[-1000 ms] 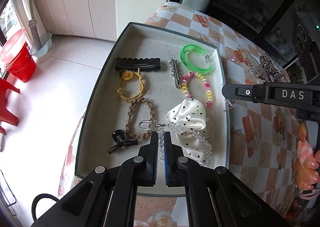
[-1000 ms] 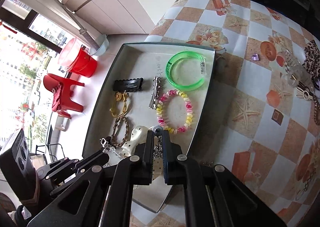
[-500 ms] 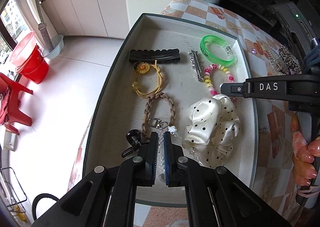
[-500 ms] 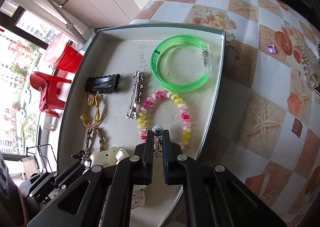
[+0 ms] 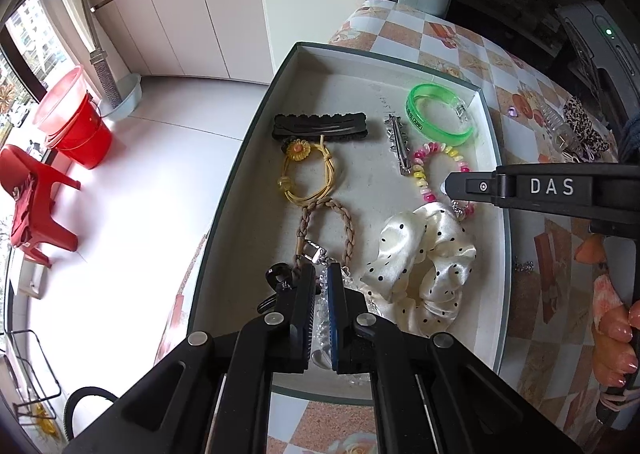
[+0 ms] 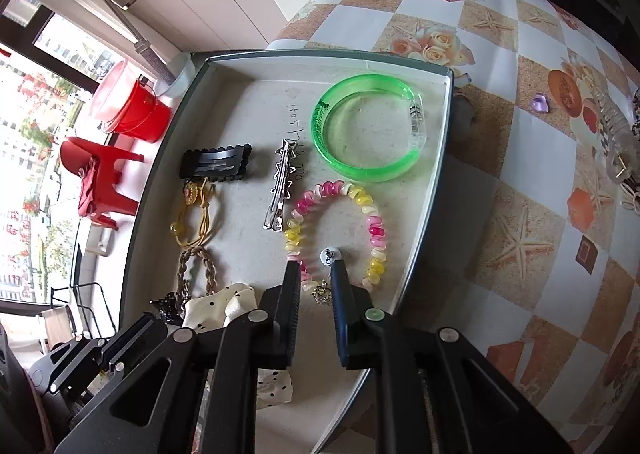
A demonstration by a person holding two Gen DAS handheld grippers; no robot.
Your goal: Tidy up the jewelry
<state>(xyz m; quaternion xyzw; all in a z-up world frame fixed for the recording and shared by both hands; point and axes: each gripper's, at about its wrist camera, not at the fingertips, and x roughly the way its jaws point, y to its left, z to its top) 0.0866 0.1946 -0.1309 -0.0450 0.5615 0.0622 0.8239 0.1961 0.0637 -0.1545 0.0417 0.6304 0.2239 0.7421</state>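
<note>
Clear bead chain (image 5: 320, 318) pinched in left tongs (image 5: 319, 286)

My left tongs (image 5: 320, 286) are black with blue pads, and so are my right tongs (image 6: 316, 274). The tray (image 6: 436, 181) is grey inside with a dark green edge. In it I see a bright green bangle (image 6: 368, 129), a pink, yellow and white bead bracelet (image 6: 336, 230), a cream scrunchie (image 5: 424, 270) with black dots, a black hair clip (image 5: 320, 126), a yellow hair tie (image 5: 308, 177) and a brown braided band (image 5: 328, 225). The worktop (image 6: 520, 213) has orange and white squares with starfish and roses. The bucket (image 5: 76, 125) and chair (image 5: 32, 205) are red.
</note>
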